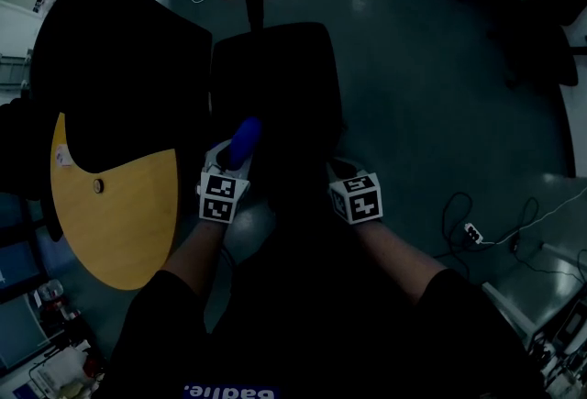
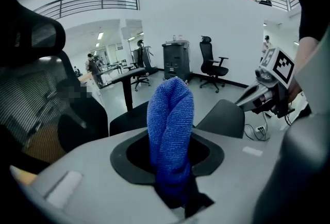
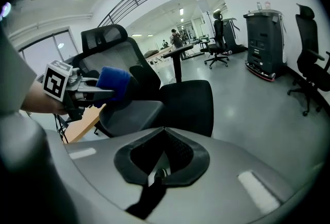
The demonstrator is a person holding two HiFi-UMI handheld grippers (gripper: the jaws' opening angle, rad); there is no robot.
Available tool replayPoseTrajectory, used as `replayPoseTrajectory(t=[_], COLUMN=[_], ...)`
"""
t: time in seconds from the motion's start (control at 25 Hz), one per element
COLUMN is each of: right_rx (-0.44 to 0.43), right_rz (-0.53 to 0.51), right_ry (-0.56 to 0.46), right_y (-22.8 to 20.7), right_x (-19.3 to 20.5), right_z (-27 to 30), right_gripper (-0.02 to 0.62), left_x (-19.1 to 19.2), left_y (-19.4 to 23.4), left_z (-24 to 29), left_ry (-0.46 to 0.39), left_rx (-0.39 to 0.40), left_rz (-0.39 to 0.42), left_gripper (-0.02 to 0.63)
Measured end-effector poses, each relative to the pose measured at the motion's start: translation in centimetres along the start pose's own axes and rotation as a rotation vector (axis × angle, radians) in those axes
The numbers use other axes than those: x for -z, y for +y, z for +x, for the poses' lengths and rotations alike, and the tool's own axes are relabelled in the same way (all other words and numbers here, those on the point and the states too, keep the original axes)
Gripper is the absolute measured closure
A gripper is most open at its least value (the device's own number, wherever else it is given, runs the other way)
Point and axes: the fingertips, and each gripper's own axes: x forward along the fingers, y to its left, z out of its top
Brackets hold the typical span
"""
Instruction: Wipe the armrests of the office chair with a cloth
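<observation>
Left claw (image 2: pixel 168 164) clamped on blue cloth (image 2: pixel 170 115), right claw (image 3: pixel 162 152) closed and empty — glossy grey floor (image 1: pixel 431 67), office chair (image 1: pixel 275 76), round wooden table (image 1: pixel 119 223)

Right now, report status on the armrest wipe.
Left gripper shut on blue cloth. Right gripper shut, empty. Blue cloth above armrest, contact unclear. No obstruction seen.

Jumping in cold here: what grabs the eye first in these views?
The bright blue cloth stands out, pinched upright in the left gripper over the near left side of the black office chair. The right gripper hangs beside it, jaws together and empty. A yellow round table sits at the head view's left.
</observation>
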Motion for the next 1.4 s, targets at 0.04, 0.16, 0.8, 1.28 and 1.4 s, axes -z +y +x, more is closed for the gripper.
replayPoseTrajectory(t=[0.04, 0.16, 0.8, 1.28, 1.4], right_rx=[0.004, 0.011, -0.017, -0.008, 0.012], right_rz=[0.001, 0.007, 0.057, 0.088, 0.125], right_ry=[0.001, -0.009, -0.045, -0.129, -0.169], right_y=[-0.2, -0.4, -1.0, -5.1, -6.9], right_x=[0.1, 0.0, -0.5, -1.9, -2.2], right_z=[0.0, 0.0, -0.8, -7.3, -9.5], right_gripper=[0.592, 0.592, 0.591, 0.591, 0.591], left_x=[-0.2, -0.9, -7.1, -15.0, -17.4], left_y=[-0.7, -2.9, -15.5, -20.0, -14.3], left_z=[0.2, 0.7, 3.4, -0.8, -4.1], left_ry=[0.0, -0.005, -0.071, -0.241, -0.361], left_rx=[0.018, 0.069, 0.31, 0.443, 0.336], left_rz=[0.015, 0.056, 0.047, -0.055, -0.165], left_gripper=[0.465, 0.465, 0.465, 0.465, 0.465])
